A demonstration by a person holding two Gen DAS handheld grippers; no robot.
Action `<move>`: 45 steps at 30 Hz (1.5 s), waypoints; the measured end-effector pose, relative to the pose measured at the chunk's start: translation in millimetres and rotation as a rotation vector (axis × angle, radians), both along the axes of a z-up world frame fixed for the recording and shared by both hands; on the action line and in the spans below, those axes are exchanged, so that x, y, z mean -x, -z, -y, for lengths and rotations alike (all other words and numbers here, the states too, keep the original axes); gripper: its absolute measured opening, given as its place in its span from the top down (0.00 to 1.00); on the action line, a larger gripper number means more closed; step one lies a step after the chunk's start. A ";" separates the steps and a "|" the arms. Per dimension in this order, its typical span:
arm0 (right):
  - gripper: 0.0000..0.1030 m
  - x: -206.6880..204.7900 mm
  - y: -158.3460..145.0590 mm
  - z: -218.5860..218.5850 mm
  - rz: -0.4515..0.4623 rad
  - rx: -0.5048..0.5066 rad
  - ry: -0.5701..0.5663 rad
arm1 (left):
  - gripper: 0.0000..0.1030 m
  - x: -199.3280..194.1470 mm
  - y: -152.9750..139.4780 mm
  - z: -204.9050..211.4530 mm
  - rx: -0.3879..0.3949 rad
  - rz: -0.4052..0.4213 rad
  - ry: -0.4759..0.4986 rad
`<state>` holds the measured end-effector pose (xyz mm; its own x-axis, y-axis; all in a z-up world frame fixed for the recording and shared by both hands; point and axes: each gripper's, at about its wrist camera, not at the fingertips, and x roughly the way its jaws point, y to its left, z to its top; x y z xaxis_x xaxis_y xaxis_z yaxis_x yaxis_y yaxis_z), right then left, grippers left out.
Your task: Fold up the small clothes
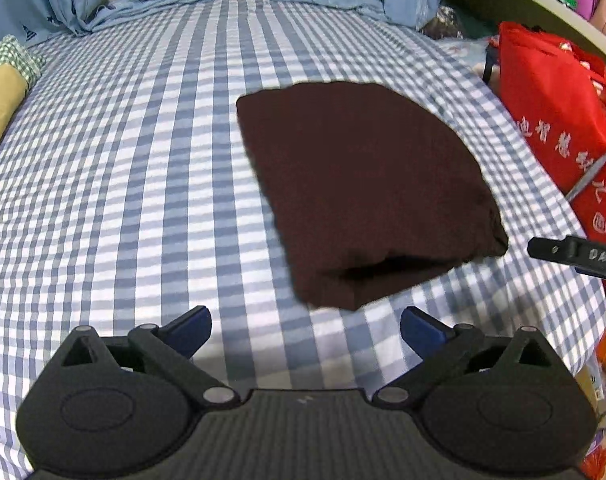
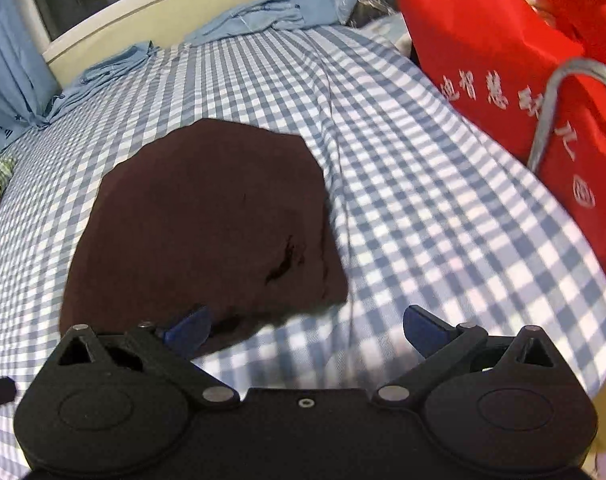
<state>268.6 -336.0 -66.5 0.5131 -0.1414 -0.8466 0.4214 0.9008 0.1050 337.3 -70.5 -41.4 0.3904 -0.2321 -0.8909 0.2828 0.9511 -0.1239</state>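
A dark brown garment (image 1: 363, 184) lies folded into a compact shape on the blue-and-white checked bed sheet (image 1: 123, 168). My left gripper (image 1: 305, 330) hovers just in front of the garment's near edge, its blue pads wide apart with only sheet between them. In the right wrist view the same garment (image 2: 207, 216) fills the left middle. My right gripper (image 2: 306, 330) is open above the garment's near right corner; its left pad (image 2: 189, 330) overlaps the cloth edge in the picture and nothing is gripped. The tip of the right gripper (image 1: 571, 256) shows at the right edge of the left wrist view.
A red bag with white characters and a grey handle (image 2: 543, 92) stands along the bed's right side. Light blue curtains (image 1: 63, 4) hang and pool at the far end by the cream frame. A green-checked and yellow pillow (image 1: 3, 92) lies at the left.
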 end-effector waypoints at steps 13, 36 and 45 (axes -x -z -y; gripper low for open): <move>0.01 -0.9 3.7 -15.1 -0.090 -0.063 -0.043 | 0.01 -3.4 19.2 -0.2 -0.038 -0.093 -0.040; 0.01 -35.8 30.1 40.3 -0.024 -0.199 -0.002 | 0.01 -55.6 35.1 11.6 -0.051 -0.172 -0.163; 0.01 -69.7 40.2 74.9 0.031 -0.161 -0.051 | 0.01 -84.7 40.9 21.6 -0.102 -0.213 -0.215</move>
